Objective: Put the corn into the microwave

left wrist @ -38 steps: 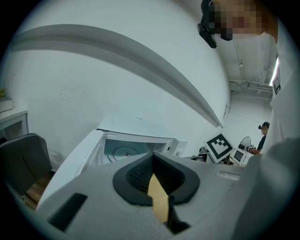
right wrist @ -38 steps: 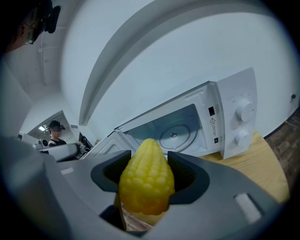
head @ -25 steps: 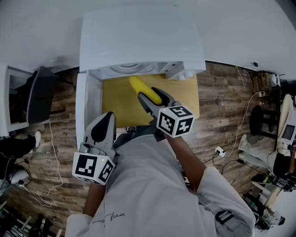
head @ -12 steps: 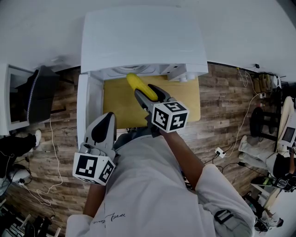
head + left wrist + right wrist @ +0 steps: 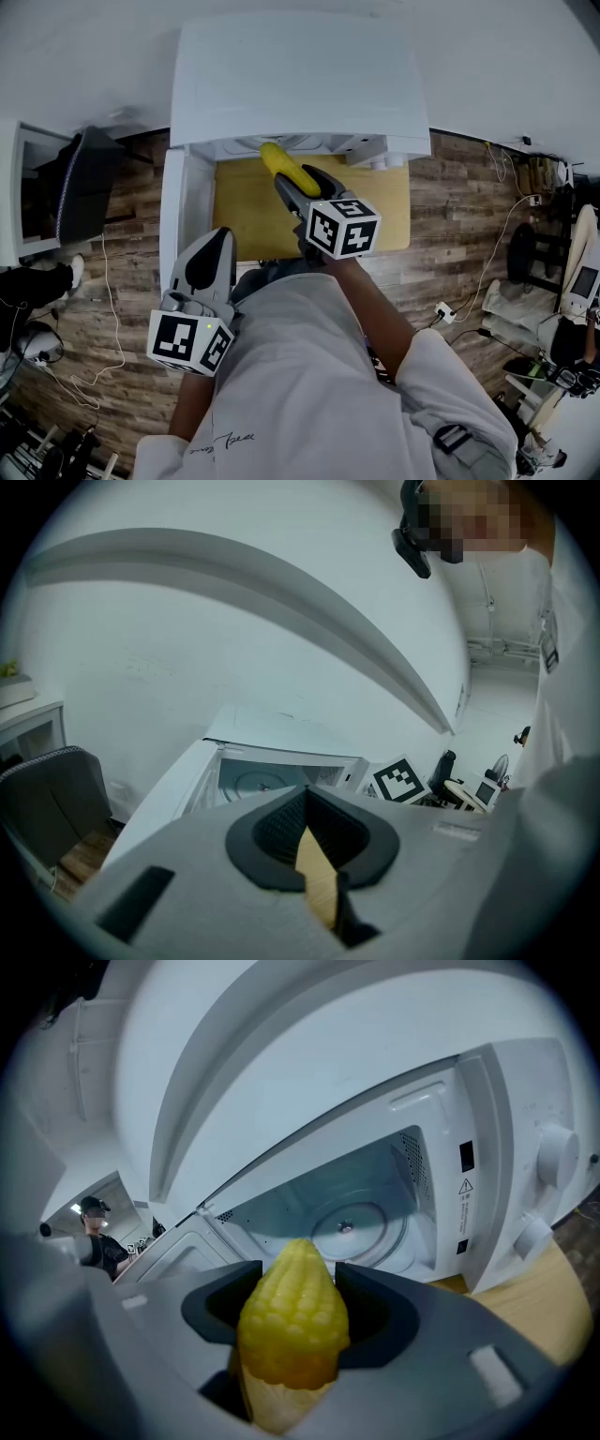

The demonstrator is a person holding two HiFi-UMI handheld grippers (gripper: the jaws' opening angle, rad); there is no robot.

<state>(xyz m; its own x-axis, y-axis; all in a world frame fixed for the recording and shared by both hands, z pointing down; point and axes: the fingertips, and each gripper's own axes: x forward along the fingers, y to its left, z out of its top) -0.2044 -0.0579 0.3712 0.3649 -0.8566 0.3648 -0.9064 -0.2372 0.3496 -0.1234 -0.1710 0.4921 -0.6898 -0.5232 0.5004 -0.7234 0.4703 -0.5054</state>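
The yellow corn (image 5: 284, 167) is clamped in my right gripper (image 5: 302, 190), its tip at the mouth of the white microwave (image 5: 295, 80). In the right gripper view the corn (image 5: 292, 1326) stands between the jaws and points at the open cavity, where the glass turntable (image 5: 354, 1229) shows. The microwave door (image 5: 180, 220) is swung open to the left. My left gripper (image 5: 210, 264) hangs back near the door's front end, shut with nothing in it; in its own view the left gripper (image 5: 307, 834) faces the open microwave (image 5: 272, 775).
The microwave stands on a yellow wooden table (image 5: 246, 214). Two knobs (image 5: 553, 1152) sit on the control panel right of the cavity. A dark chair (image 5: 82, 187) and a white desk (image 5: 23, 197) stand at the left, and cables (image 5: 108, 309) lie on the wooden floor.
My right gripper has carried the corn forward, from over the table to the microwave's opening. The left gripper has stayed where it was.
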